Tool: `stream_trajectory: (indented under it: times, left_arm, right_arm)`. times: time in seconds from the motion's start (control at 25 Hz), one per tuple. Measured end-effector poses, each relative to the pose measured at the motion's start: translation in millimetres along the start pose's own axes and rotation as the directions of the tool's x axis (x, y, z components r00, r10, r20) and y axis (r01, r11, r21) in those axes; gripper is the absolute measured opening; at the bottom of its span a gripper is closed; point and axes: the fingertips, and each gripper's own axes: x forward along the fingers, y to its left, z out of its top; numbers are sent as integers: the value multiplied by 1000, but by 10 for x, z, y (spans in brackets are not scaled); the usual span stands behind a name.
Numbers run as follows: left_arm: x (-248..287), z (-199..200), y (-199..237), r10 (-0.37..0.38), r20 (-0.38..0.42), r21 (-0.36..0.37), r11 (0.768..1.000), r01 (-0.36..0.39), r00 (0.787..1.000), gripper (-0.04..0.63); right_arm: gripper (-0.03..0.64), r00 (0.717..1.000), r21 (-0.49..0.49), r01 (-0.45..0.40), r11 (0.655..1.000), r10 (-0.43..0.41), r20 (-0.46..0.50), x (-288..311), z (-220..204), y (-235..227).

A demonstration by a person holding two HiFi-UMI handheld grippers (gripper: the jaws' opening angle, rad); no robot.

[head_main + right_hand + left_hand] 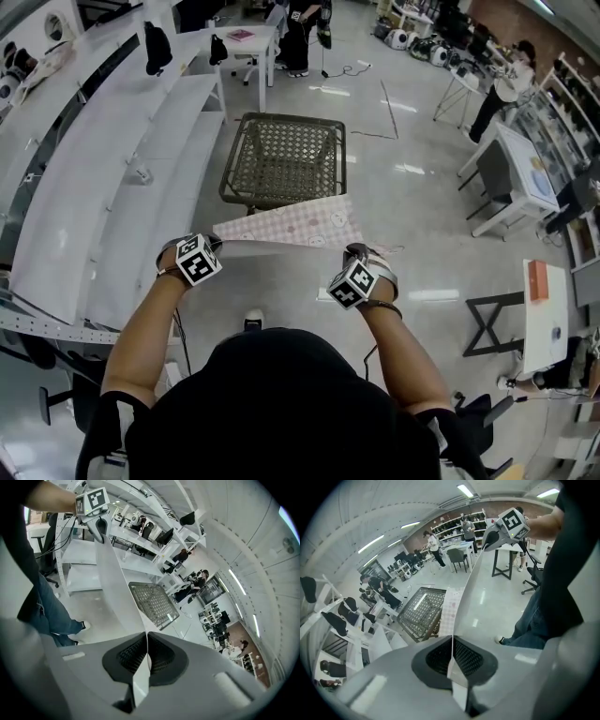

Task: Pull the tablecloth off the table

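The pink patterned tablecloth point(300, 226) hangs stretched in the air between my two grippers, its far edge drooping toward the near edge of the wire-mesh table point(284, 157). The table's mesh top is bare. My left gripper point(199, 251) is shut on the cloth's near left edge, and my right gripper point(359, 265) is shut on its near right edge. In the left gripper view the tablecloth point(471, 595) runs edge-on from the left gripper point(452, 641) to the other gripper. The right gripper view shows the tablecloth point(117, 590) pinched in the right gripper point(146, 637) above the table point(153, 603).
Long white shelving point(103, 178) runs along the left. A white desk point(246, 42) stands behind the table. White tables point(544, 309) and a dark frame point(487, 319) stand at the right. People point(502, 89) stand in the background. Glossy floor point(412, 216) surrounds the mesh table.
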Motion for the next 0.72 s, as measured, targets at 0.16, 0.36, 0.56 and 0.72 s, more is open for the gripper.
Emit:
stream_trajectory:
  times: [0.16, 0.36, 0.56, 0.72]
  left_arm:
    - [-33, 21, 16, 1, 18, 0, 1000, -1, 1000, 1]
    - [-20, 24, -54, -14, 25, -1, 1000, 14, 1000, 1]
    - [20, 12, -53, -25, 30, -4, 1000, 25, 999, 1]
    - [26, 49, -30, -26, 40, 0, 1000, 26, 999, 1]
  right_arm:
    - [25, 1000, 16, 15, 1000, -15, 9, -72, 37, -39]
    - [26, 1000, 20, -8, 1000, 8, -4, 2, -80, 57]
    - [26, 1000, 42, -29, 999, 30, -9, -2, -147, 151]
    - [28, 999, 59, -33, 998, 34, -12, -8, -167, 144]
